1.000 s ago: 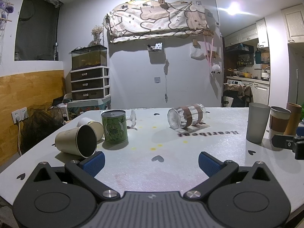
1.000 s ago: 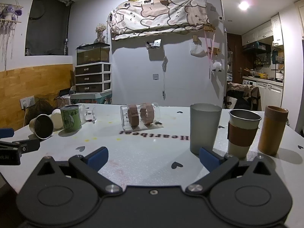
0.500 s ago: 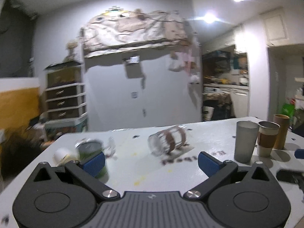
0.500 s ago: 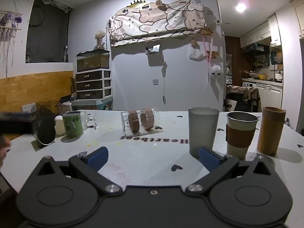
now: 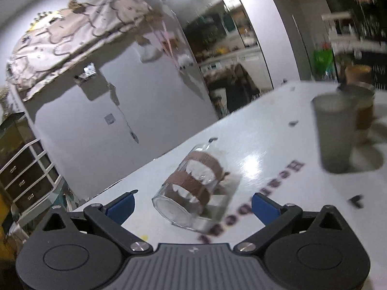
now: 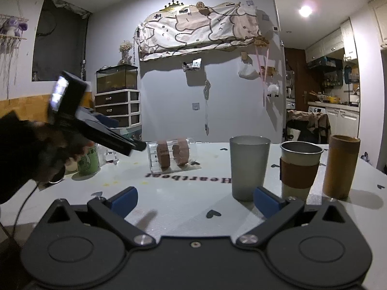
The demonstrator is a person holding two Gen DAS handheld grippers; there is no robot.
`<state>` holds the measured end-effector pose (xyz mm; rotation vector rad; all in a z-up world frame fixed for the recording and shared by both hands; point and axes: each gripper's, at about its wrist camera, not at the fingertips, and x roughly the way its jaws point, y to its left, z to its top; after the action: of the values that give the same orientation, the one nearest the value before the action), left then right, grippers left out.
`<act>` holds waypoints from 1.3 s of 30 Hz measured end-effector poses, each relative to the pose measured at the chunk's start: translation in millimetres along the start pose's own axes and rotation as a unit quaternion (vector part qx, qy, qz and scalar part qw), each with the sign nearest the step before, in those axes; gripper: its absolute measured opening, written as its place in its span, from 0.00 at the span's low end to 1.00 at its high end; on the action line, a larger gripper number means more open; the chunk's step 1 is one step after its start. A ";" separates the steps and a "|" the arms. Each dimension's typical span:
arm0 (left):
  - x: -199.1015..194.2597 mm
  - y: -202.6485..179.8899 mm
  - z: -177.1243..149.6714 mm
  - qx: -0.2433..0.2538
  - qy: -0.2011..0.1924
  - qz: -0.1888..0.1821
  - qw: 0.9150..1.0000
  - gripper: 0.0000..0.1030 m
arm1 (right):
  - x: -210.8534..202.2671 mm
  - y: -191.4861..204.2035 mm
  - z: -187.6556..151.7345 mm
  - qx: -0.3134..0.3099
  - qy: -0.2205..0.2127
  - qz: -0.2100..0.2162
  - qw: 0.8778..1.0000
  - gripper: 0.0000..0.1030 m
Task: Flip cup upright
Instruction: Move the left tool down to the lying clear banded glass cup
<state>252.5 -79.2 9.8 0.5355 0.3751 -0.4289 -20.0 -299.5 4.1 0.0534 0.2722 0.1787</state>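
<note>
Left wrist view: the left gripper [image 5: 192, 206] has its jaws spread wide with nothing between them, and the whole view is tilted. Just beyond the blue fingertips [image 5: 121, 205] the clear glass cup [image 5: 193, 191] lies on its side on the white table [image 5: 266, 145], its open mouth toward the camera, two brown bands around its body. It sits slightly left of the midpoint between the fingers, apart from both. To the far right stands a grey tumbler [image 5: 335, 133], upright, with a sleeved metal cup [image 5: 362, 111] and a brown cylinder cup [image 5: 358, 72] close behind it (all three blurred).

Right wrist view: the right gripper [image 6: 194, 201] is low at the near table edge, jaws wide apart and empty. Near right, the grey tumbler [image 6: 249, 166], the sleeved metal cup [image 6: 300, 169] and the brown cylinder cup [image 6: 342, 166] stand upright in a row. Farther off at centre the glass cup [image 6: 170, 155] lies sideways, above the printed lettering [image 6: 188, 178]. At far left the left gripper [image 6: 135, 145], held in a dark-gloved hand [image 6: 36, 154], points its tip toward the glass cup's left end; contact cannot be determined. A green printed can [image 6: 90, 160] stands upright behind that hand
</note>
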 end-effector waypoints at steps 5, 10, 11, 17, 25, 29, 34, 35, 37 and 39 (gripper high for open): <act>53.6 19.2 7.8 -0.006 0.039 -0.026 0.999 0.99 | 9.6 -8.8 -6.5 0.011 0.011 0.000 1.000 1.00; 89.0 27.8 12.9 0.005 0.062 -0.026 0.998 0.99 | 18.2 -18.2 -10.7 0.020 0.021 -0.007 1.000 1.00; 94.9 27.2 13.1 0.013 0.068 -0.028 0.997 0.99 | 20.0 -20.2 -11.1 0.022 0.023 -0.009 0.999 1.00; 118.4 26.0 6.0 0.036 0.114 -0.024 0.993 0.85 | 28.0 -24.9 -14.3 0.029 0.034 -0.009 0.999 1.00; 95.2 6.1 -1.4 0.042 0.089 0.004 0.995 0.78 | 27.9 -25.3 -15.7 0.035 0.036 -0.003 0.999 1.00; 64.8 -5.9 -6.2 0.012 0.081 0.002 0.997 0.78 | 26.0 -24.6 -14.6 0.037 0.032 0.003 0.999 1.00; 20.8 -32.7 -15.5 -0.001 0.095 0.006 0.995 0.78 | 20.6 -21.7 -13.0 0.038 0.026 0.008 0.999 1.00; 10.2 -36.9 -18.2 -0.010 0.099 0.003 0.995 0.78 | 18.7 -21.1 -12.8 0.038 0.024 0.009 0.999 1.00; -9.6 -44.7 -22.8 -0.026 0.105 -0.004 0.994 0.78 | 14.7 -20.5 -12.6 0.038 0.020 0.011 0.999 1.00; -31.2 -53.8 -27.5 -0.038 0.107 -0.012 0.993 0.78 | 11.2 -20.2 -12.4 0.041 0.018 0.011 0.999 1.00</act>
<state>193.9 -96.6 -20.0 0.5039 0.6014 -0.3789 -9.3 -317.0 -12.3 0.1338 0.3157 0.1899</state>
